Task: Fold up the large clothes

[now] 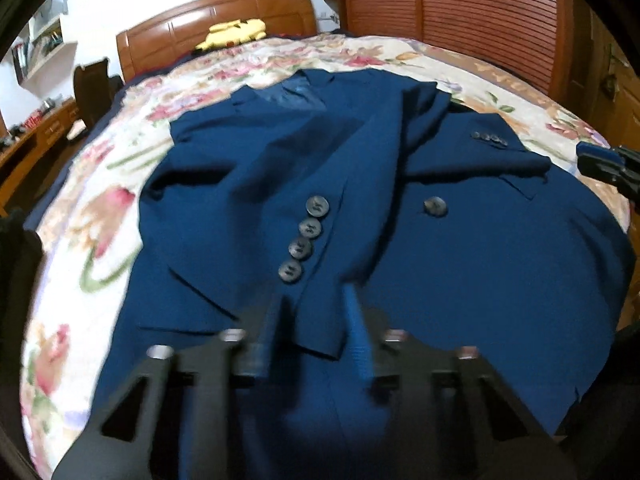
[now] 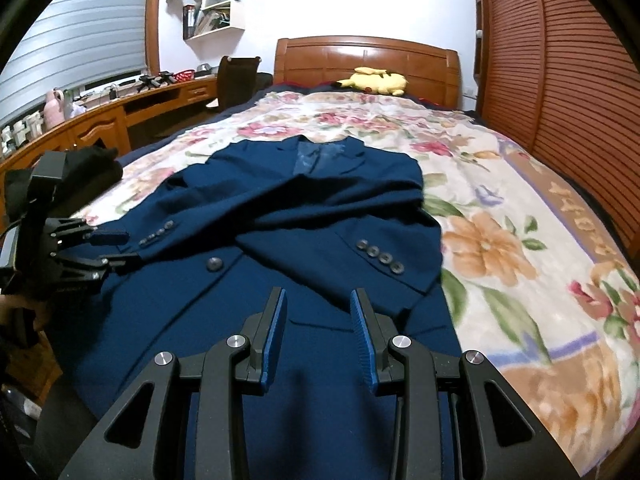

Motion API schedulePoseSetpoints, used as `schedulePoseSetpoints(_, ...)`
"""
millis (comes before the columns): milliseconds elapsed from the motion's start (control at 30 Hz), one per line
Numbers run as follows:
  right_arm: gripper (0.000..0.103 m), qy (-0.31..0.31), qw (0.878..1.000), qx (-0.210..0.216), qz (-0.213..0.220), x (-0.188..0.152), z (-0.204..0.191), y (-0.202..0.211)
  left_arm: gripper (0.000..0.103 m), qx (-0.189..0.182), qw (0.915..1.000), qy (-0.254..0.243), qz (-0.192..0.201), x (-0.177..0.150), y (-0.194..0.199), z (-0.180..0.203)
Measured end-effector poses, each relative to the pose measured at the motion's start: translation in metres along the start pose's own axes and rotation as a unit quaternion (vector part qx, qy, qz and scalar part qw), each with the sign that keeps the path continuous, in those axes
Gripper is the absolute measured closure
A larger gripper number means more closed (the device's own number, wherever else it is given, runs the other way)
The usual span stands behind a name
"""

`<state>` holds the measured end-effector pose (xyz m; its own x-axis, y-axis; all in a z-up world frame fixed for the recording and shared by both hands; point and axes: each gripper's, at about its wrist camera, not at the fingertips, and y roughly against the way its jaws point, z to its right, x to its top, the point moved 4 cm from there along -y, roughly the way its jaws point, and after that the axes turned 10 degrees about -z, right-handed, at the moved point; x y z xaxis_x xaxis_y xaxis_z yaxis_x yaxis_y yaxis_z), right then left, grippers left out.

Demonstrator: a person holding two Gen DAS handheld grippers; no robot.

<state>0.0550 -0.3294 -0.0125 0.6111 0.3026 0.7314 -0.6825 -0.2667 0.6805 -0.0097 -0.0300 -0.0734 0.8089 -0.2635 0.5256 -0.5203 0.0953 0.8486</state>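
The navy suit jacket (image 2: pixel 280 232) lies front-up on the floral bedspread (image 2: pixel 520 240), collar toward the wooden headboard (image 2: pixel 366 54) and hem toward the person, with both sleeves already crossed over the chest so their button rows face up. The right gripper (image 2: pixel 318 304) hangs over the lower front panel with its blue-padded fingers (image 2: pixel 276 320) spread apart and nothing between them. The left gripper (image 1: pixel 316 320) sits low at the left sleeve cuff (image 1: pixel 316 312); its fingers also stand apart, though motion blur makes it impossible to tell whether cloth lies between them. The step in hand is probably the lengthwise fold, bringing the hem up toward the collar. To do it well, each gripper should take the hem near its own bottom corner, biting through all layers so the lining does not slip out. Both should then lift together and level, carrying the edge up over the crossed sleeves without dragging them askew. The left sleeve cuff (image 2: pixel 132 248) looks loose near the jacket's edge, so it may need tucking inward first. A yellow plush toy (image 2: pixel 374 80) rests by the headboard, well apart from the work.
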Motion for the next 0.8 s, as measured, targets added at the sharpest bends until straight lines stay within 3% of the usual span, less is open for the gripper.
schedulePoseSetpoints(67, 0.069, 0.001, 1.0, -0.004, -0.003, -0.004, 0.004, 0.002, 0.097, -0.007, 0.9999, 0.004, 0.006, -0.003, 0.007, 0.0)
schedulePoseSetpoints(333, 0.069, -0.009, 1.0, -0.005, -0.007, -0.007, 0.013, 0.004, 0.098, -0.013, 0.998, -0.029, 0.054, -0.011, 0.061, 0.019)
schedulePoseSetpoints(533, 0.069, -0.005, 1.0, 0.007, 0.001, -0.001, 0.003, 0.003, 0.097, -0.002, 0.997, -0.031, 0.071, -0.014, 0.08, 0.032)
schedulePoseSetpoints(600, 0.069, -0.001, 1.0, 0.01, 0.002, -0.002, -0.002, 0.001, 0.09, -0.005, 0.9965, -0.02, 0.082, -0.017, 0.087, 0.029)
schedulePoseSetpoints(667, 0.069, 0.004, 1.0, 0.01, -0.002, -0.003, -0.005, -0.002, 0.059, -0.004, 0.9954, -0.012, 0.095, -0.021, 0.094, 0.025)
schedulePoseSetpoints(700, 0.069, 0.006, 1.0, 0.011, -0.002, -0.003, -0.007, -0.003, 0.053, -0.002, 0.9945, -0.006, 0.105, -0.024, 0.098, 0.021)
schedulePoseSetpoints(767, 0.069, 0.008, 1.0, 0.011, -0.003, -0.003, -0.009, -0.006, 0.027, 0.0, 0.9929, 0.006, 0.119, -0.031, 0.106, 0.013)
schedulePoseSetpoints(800, 0.069, 0.009, 1.0, 0.008, -0.009, -0.003, -0.009, -0.008, 0.022, -0.001, 0.992, 0.014, 0.125, -0.035, 0.109, 0.007)
